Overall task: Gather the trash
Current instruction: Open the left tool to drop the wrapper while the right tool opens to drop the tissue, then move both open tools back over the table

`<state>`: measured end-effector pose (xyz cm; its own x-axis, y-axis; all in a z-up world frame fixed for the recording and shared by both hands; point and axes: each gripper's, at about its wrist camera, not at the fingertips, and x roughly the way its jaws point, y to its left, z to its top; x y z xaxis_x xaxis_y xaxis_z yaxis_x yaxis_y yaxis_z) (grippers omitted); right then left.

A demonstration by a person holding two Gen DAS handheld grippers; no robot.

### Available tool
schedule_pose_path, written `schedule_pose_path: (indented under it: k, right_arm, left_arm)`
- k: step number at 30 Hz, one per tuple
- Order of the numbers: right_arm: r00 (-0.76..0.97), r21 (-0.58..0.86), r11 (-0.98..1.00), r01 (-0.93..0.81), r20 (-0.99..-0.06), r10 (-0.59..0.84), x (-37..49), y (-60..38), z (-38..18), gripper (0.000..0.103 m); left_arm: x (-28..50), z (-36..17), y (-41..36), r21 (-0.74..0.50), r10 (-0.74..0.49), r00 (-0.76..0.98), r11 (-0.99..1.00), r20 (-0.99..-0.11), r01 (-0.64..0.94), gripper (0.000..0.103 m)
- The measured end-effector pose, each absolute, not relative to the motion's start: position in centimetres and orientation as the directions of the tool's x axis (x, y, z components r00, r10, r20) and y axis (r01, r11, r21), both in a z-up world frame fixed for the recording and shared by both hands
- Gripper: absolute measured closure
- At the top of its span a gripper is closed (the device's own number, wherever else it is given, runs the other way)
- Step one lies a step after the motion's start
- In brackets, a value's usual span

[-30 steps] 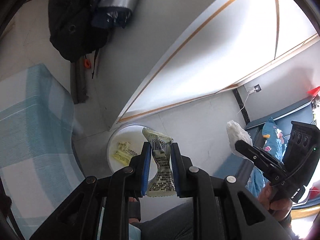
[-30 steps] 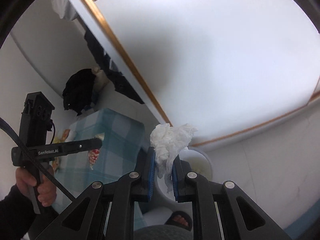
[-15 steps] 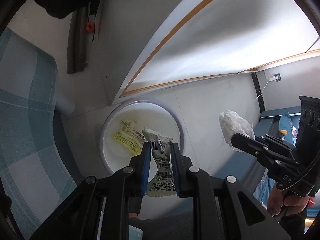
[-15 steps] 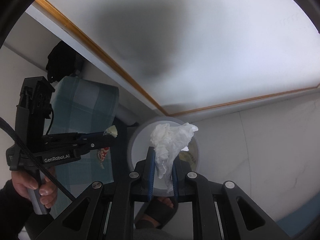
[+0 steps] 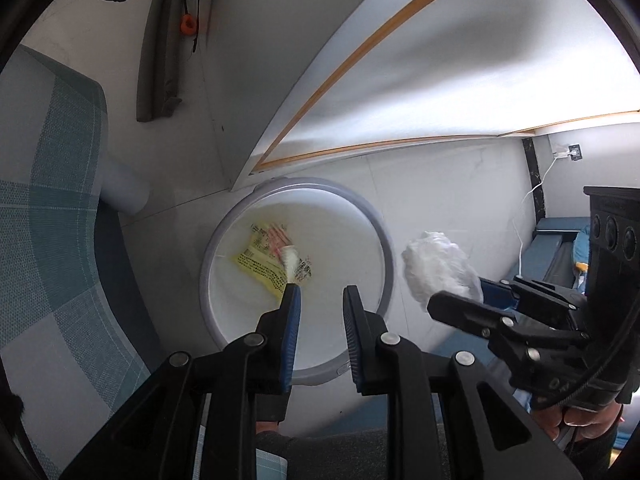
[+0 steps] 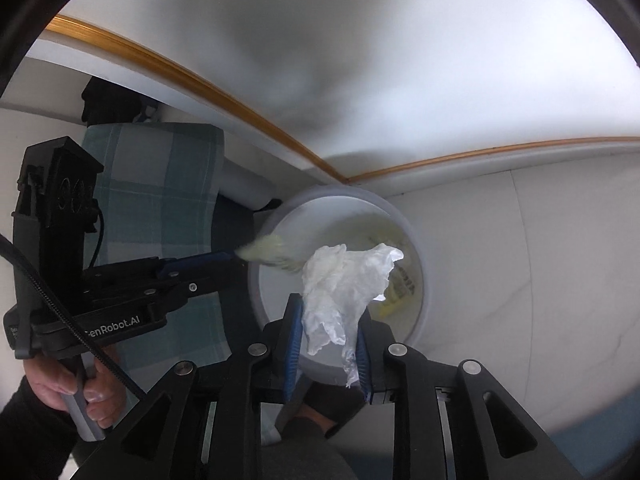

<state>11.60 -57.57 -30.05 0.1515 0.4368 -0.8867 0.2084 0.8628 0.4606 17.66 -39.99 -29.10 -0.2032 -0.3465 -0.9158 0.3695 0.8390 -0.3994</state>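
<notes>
**Both grippers over the white bin, trash coming loose**

While both grippers point down at the round white bin (image 5: pixel 384 240) on the floor, the left gripper (image 5: pixel 318 300) has its blue-padded fingers (image 5: pixel 291 312) parted with nothing between them; a blurred wrapper (image 5: pixel 294 266) shows just beyond the left fingertip, over the inside of the bin and apart from the pads; whether it is in the air or already lying there cannot be told; yellow and pink printed packets (image 5: pixel 262 256) lie on the bin's bottom. The right gripper (image 6: pixel 328 320) hangs over the near rim of the bin; its fingers are opening, with a crumpled white tissue (image 6: pixel 344 280) between them; the tissue's lower tail hangs against the right pad while its bulk rises over the bin's mouth; whether the left pad touches it cannot be told. A checked blue-green cushion (image 5: pixel 44 240) stands left of the bin; a white panel with a gold edge (image 5: pixel 360 60) rises just behind it.
</notes>
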Motion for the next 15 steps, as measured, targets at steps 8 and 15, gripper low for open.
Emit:
schedule_pose_path:
  k: [8,15]
  right_arm:
    - [0.128,0.411,0.895,0.172,-0.911,0.393,12.1,-56.8,-29.7,0.052]
    - [0.182,0.352,0.918,0.183,-0.930,0.321,11.1,-57.6,-28.0,0.049]
  left_arm:
    - [17.5,-29.3,-39.5,-0.411,-0.345,-0.235,0.840,-0.909,0.353,0.085]
    - [17.2,-26.4,-38.3,-0.358,-0.337,-0.122,0.858,-0.934,0.369,0.060]
